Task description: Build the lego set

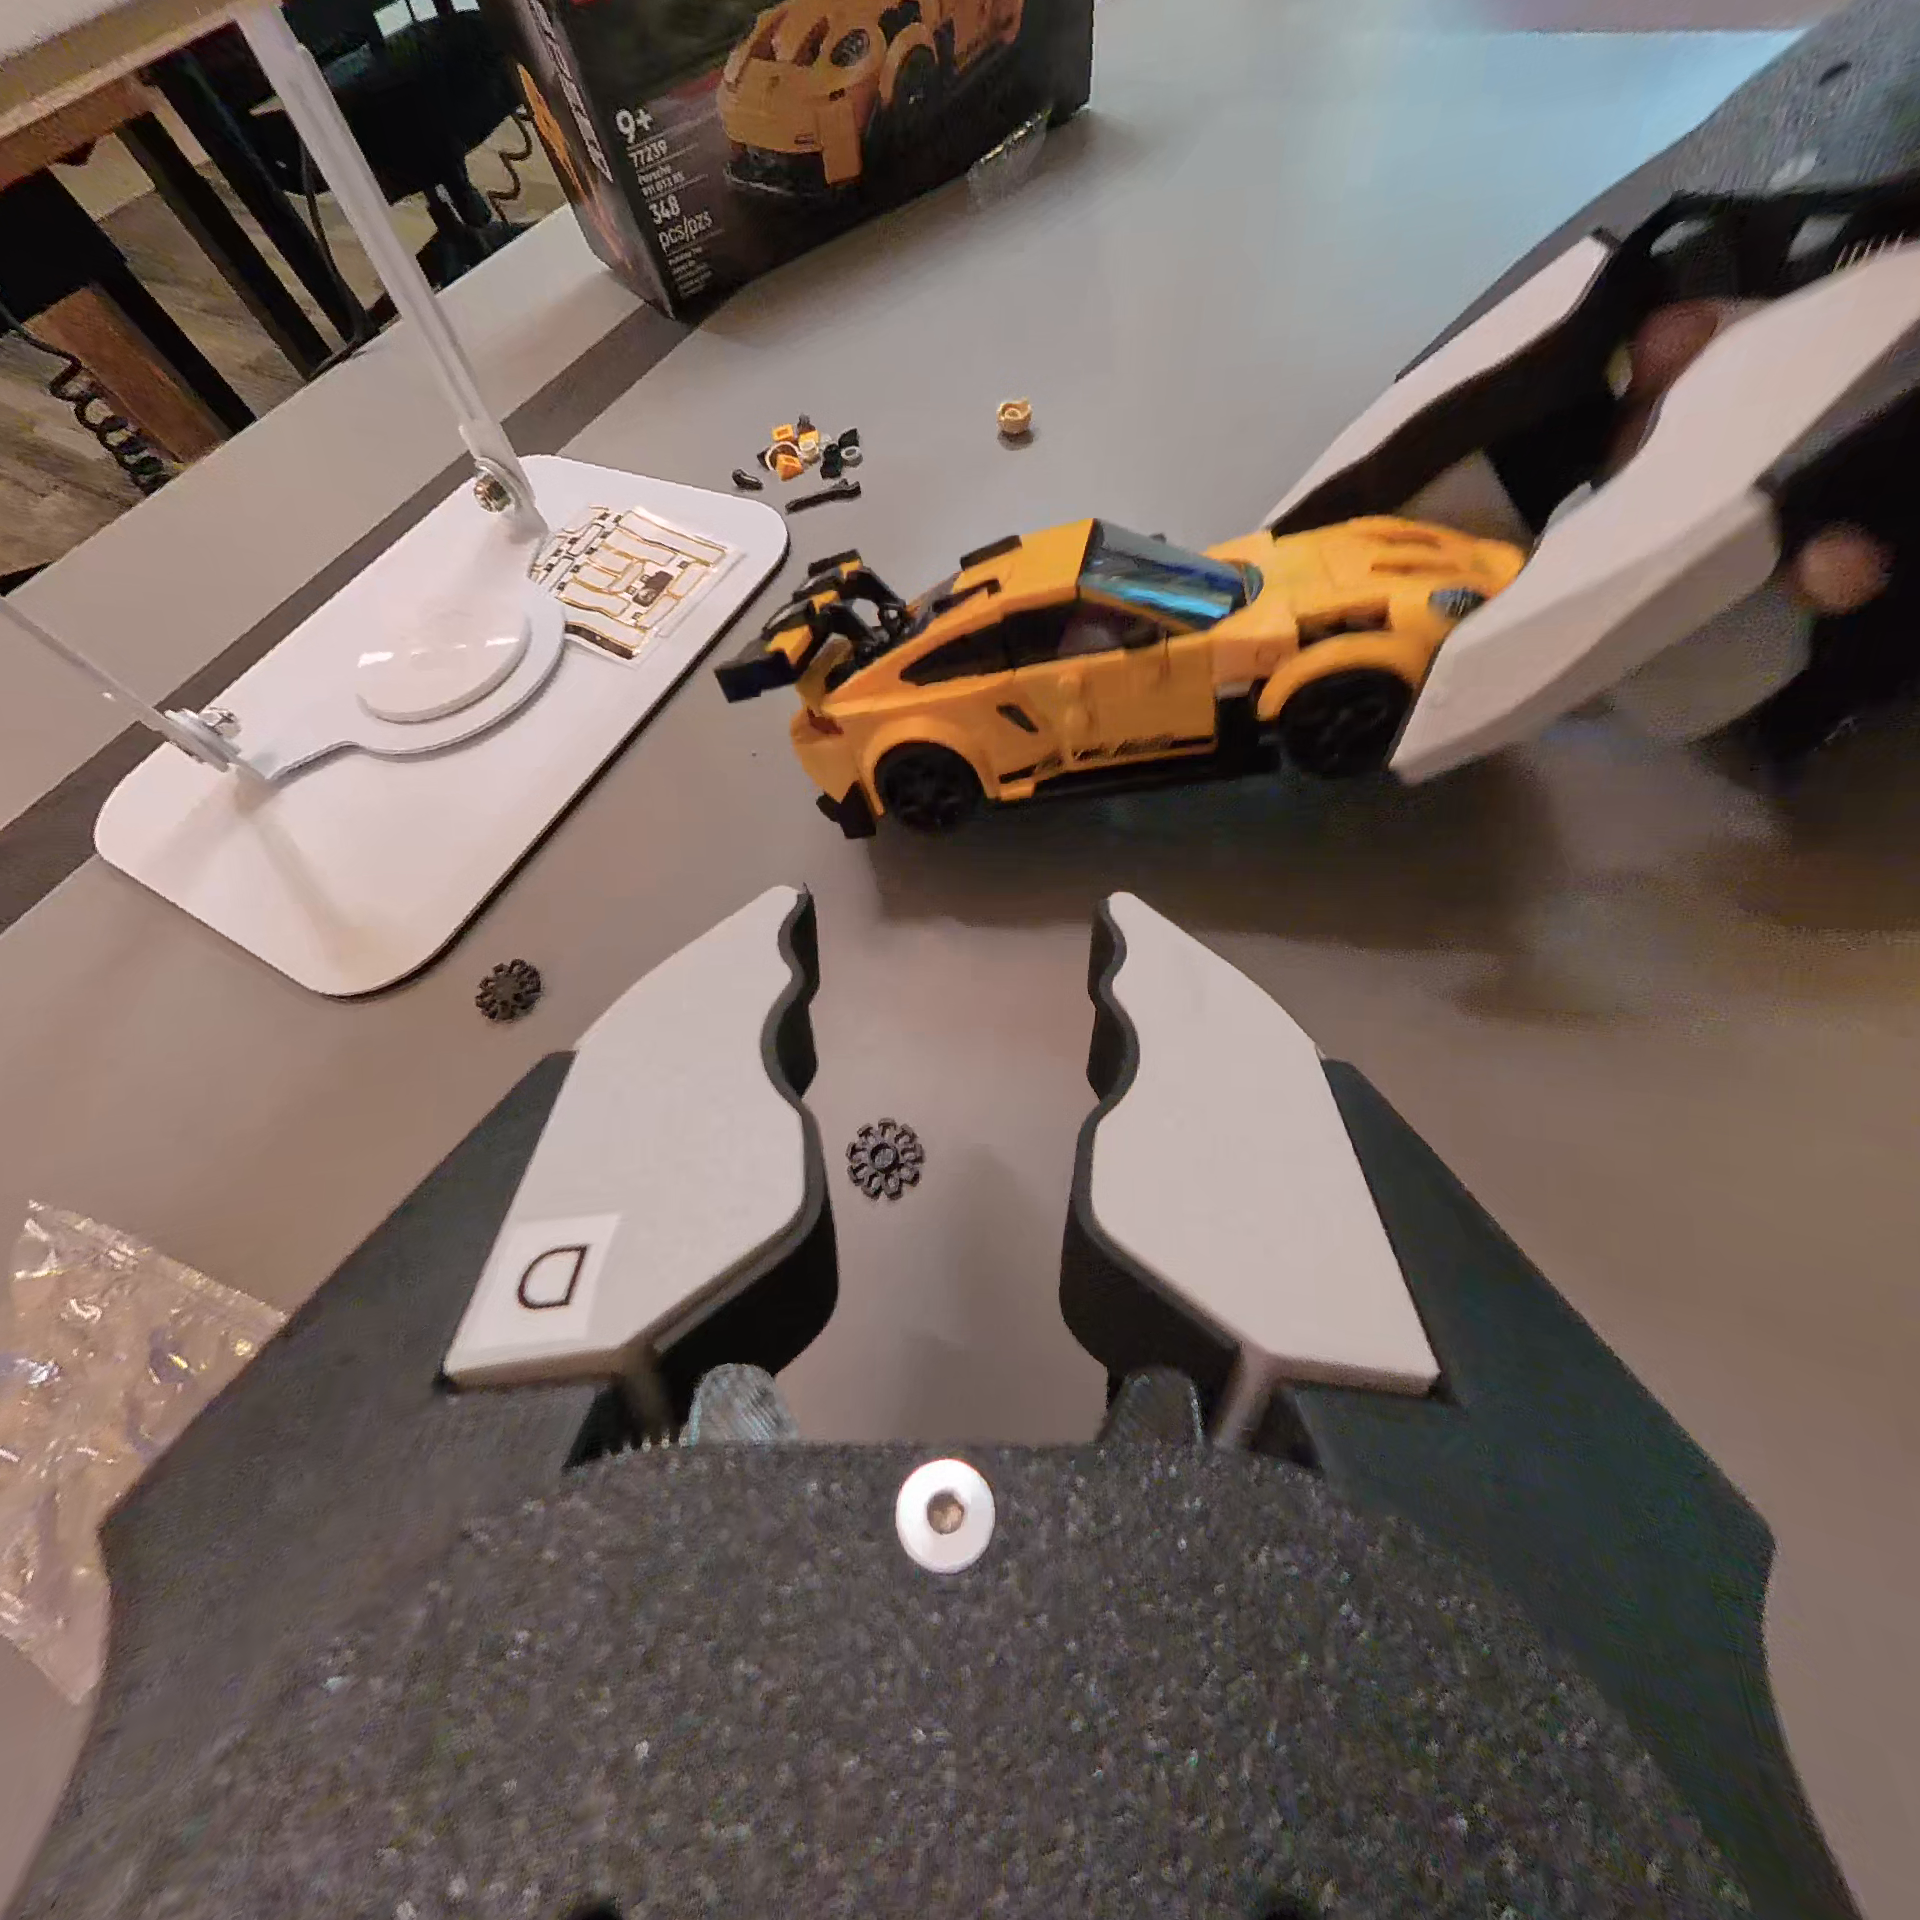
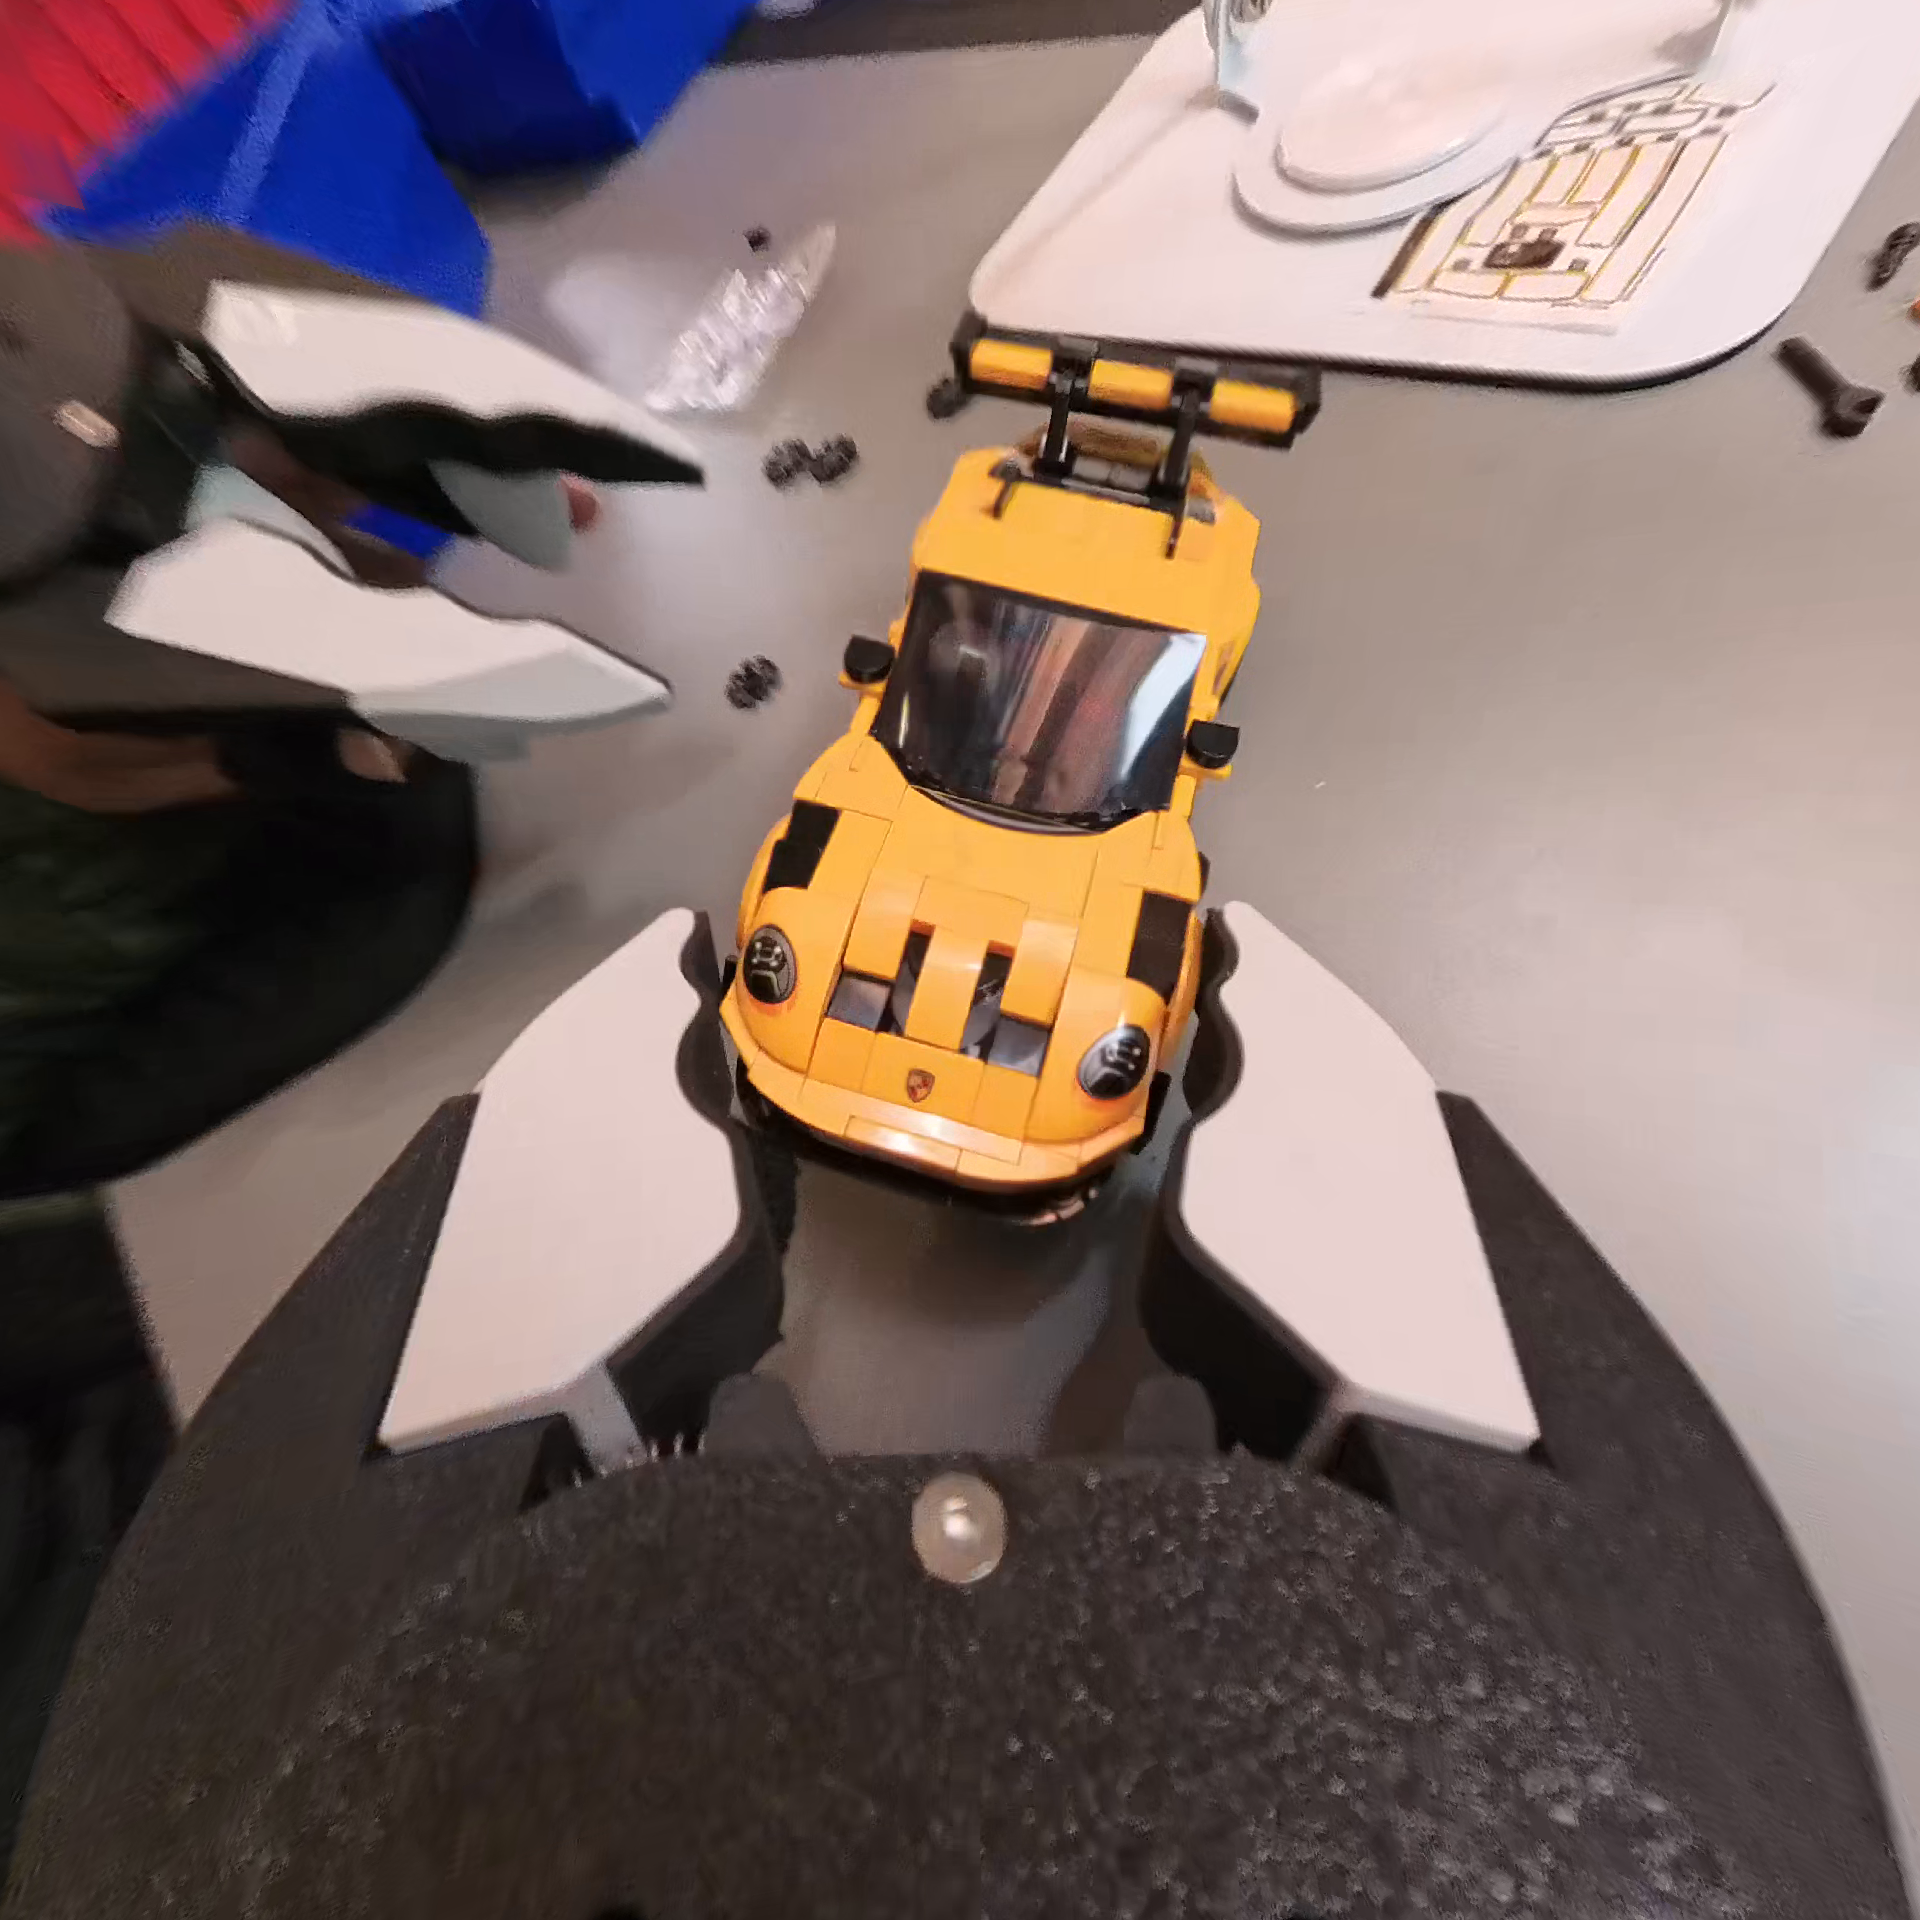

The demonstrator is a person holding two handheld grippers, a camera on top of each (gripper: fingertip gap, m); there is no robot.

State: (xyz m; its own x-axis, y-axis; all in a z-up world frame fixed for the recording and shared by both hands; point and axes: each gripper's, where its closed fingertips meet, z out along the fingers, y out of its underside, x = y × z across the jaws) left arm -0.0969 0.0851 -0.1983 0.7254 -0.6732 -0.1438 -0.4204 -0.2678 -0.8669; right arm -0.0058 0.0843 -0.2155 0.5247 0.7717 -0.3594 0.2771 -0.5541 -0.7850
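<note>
car (image 2: 987, 821) nose is sitting pinched in the right gripper (image 2: 961, 997); left gripper (image 1: 951, 966) is hanging wide open, empty, near a loose rim (image 1: 884, 1160). squeezing harder is probably risking popped fenders.

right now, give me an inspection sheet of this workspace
surface: grey table, no spills seen
job's things: yellow car nearly built; black wheel discs and small loose parts beside it; sticker sheet on white stand base; set box at the back
clutter: clear bag
grippers: right gripper flanks the car's nose, grip unclear; left gripper open, empty
cables: coiled cable off the table edge
surroundings: wooden furniture
</note>
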